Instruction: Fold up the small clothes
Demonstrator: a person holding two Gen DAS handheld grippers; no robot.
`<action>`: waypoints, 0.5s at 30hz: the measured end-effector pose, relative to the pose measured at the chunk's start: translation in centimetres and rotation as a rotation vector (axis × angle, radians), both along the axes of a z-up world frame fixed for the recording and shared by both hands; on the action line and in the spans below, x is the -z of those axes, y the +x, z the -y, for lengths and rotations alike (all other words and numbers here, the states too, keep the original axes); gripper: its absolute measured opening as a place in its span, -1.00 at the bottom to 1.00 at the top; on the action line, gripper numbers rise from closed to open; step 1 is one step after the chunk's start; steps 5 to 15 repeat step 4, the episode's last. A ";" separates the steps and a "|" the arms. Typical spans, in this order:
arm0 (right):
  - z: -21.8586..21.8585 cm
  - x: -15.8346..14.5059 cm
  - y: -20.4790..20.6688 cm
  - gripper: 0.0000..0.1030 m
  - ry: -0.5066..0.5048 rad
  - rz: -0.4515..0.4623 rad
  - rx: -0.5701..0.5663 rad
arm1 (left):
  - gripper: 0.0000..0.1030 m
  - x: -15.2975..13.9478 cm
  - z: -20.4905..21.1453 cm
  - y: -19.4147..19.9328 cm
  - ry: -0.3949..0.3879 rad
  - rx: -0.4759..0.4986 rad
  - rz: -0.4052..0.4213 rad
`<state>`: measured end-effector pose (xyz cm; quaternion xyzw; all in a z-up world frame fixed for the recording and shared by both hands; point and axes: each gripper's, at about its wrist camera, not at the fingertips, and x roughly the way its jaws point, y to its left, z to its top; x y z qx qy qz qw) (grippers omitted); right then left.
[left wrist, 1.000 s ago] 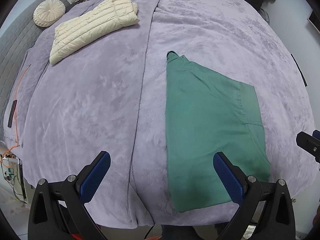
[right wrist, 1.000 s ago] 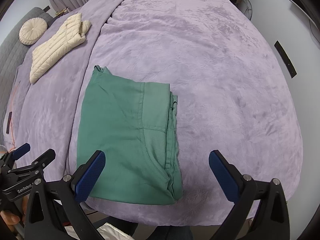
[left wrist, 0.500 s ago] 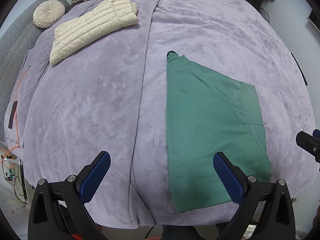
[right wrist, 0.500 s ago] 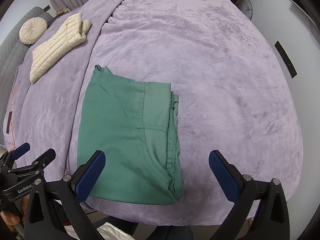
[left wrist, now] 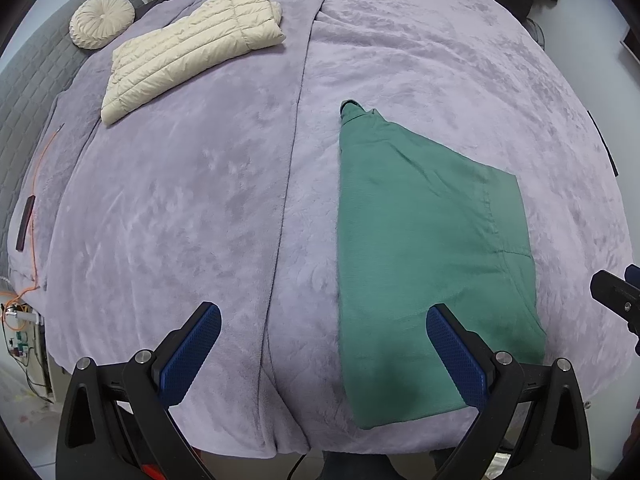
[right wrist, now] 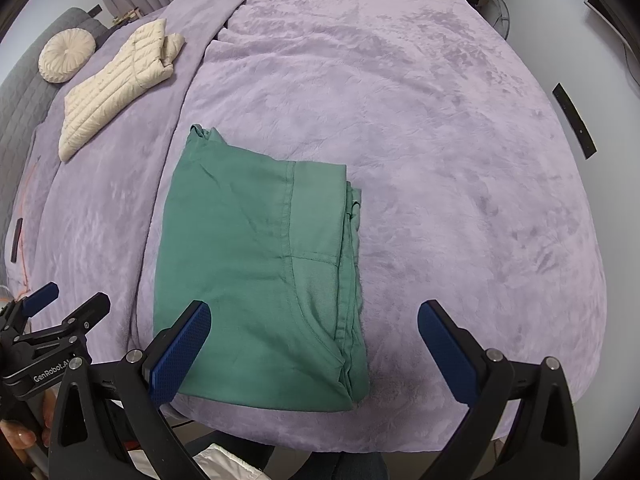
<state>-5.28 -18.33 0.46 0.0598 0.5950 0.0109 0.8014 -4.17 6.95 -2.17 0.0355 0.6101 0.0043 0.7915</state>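
— How's the light?
— Soft, even and diffuse; the purple blanket point(left wrist: 440, 60) shows only a faint sheen, no glare.
— Shadows?
— A weak one under each blue pad on the green garment point(right wrist: 248, 264).
— Sharpness?
— Crisp centrally; fisheye bulging and dark vignetted corners in both views.

Folded garment point(right wrist: 256, 280): on blanket point(right wrist: 440, 160), near edge.
Jacket point(right wrist: 116, 84): at 10 o'clock from the garment, well apart.
Cushion point(right wrist: 66, 60): left of jacket.

Blanket point(left wrist: 200, 200): plush, matt lilac cloth. Green garment point(right wrist: 248, 264): smooth matt cloth (stitched seams visible). Puffer jacket point(left wrist: 192, 44): quilted cream cloth. Right gripper point(right wrist: 314, 340) pads point(right wrist: 182, 350): textured blue.
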 end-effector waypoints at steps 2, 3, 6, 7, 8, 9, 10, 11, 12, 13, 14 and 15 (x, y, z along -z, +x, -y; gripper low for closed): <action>-0.1 0.2 0.1 1.00 -0.003 -0.006 0.000 | 1.00 0.0 -0.1 0.0 -0.002 0.006 0.005; -0.1 0.3 0.2 1.00 -0.005 -0.010 0.000 | 1.00 0.0 -0.1 0.0 -0.006 0.008 0.006; -0.1 0.4 0.2 1.00 -0.006 -0.014 0.001 | 1.00 0.0 -0.1 0.1 -0.013 0.012 0.005; -0.1 0.4 0.2 1.00 -0.006 -0.014 0.001 | 1.00 0.0 -0.1 0.1 -0.013 0.012 0.005; -0.1 0.4 0.2 1.00 -0.006 -0.014 0.001 | 1.00 0.0 -0.1 0.1 -0.013 0.012 0.005; -0.1 0.4 0.2 1.00 -0.006 -0.014 0.001 | 1.00 0.0 -0.1 0.1 -0.013 0.012 0.005; -0.1 0.4 0.2 1.00 -0.006 -0.014 0.001 | 1.00 0.0 -0.1 0.1 -0.013 0.012 0.005; -0.1 0.4 0.2 1.00 -0.006 -0.014 0.001 | 1.00 0.0 -0.1 0.1 -0.013 0.012 0.005; -0.1 0.4 0.2 1.00 -0.006 -0.014 0.001 | 1.00 0.0 -0.1 0.1 -0.013 0.012 0.005; -0.1 0.4 0.2 1.00 -0.006 -0.014 0.001 | 1.00 0.0 -0.1 0.1 -0.013 0.012 0.005; -0.1 0.4 0.2 1.00 -0.006 -0.014 0.001 | 1.00 0.0 -0.1 0.1 -0.013 0.012 0.005; -0.1 0.4 0.2 1.00 -0.006 -0.014 0.001 | 1.00 0.0 -0.1 0.1 -0.013 0.012 0.005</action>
